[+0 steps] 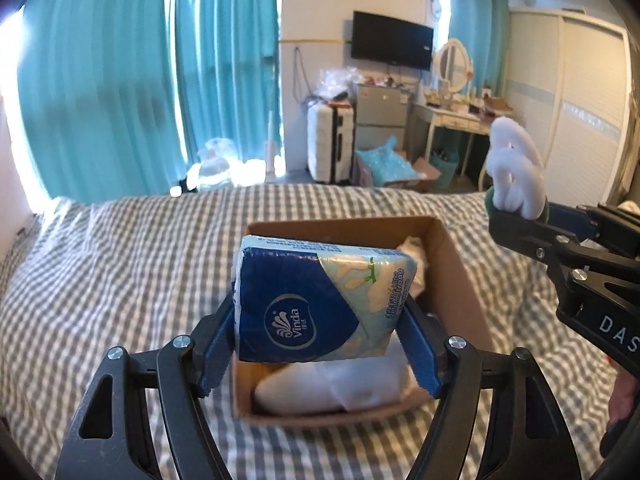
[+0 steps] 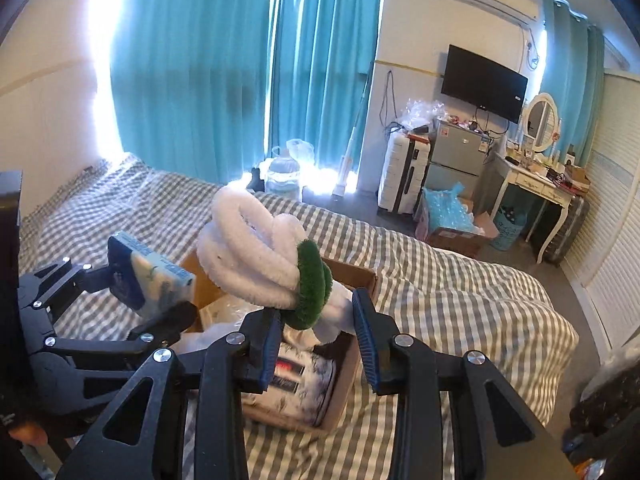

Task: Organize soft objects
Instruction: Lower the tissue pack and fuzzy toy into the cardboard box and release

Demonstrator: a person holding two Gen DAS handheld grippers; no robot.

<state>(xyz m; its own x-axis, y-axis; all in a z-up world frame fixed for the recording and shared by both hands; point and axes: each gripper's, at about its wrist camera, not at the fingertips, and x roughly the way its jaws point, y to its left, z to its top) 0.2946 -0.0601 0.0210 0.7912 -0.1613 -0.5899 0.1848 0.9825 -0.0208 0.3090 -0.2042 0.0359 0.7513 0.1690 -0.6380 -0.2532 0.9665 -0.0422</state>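
Note:
My left gripper (image 1: 320,332) is shut on a blue Vinda tissue pack (image 1: 316,300) and holds it above a brown cardboard box (image 1: 456,272) on the bed. White soft items (image 1: 332,388) lie inside the box. My right gripper (image 2: 316,320) is shut on a white fuzzy flower toy with a green collar (image 2: 256,256), raised over the same box (image 2: 360,272). The toy (image 1: 516,168) and the right gripper show at the right edge of the left wrist view. The tissue pack (image 2: 148,272) and the left gripper show at the left of the right wrist view. A printed pack (image 2: 296,384) lies in the box.
The box rests on a grey-and-white checked bedspread (image 1: 120,264). Beyond the bed are teal curtains (image 1: 120,80), a water jug (image 2: 284,176), a white suitcase (image 2: 400,172), a small fridge (image 2: 456,160), a dressing table with mirror (image 2: 536,184) and a wardrobe (image 2: 616,240).

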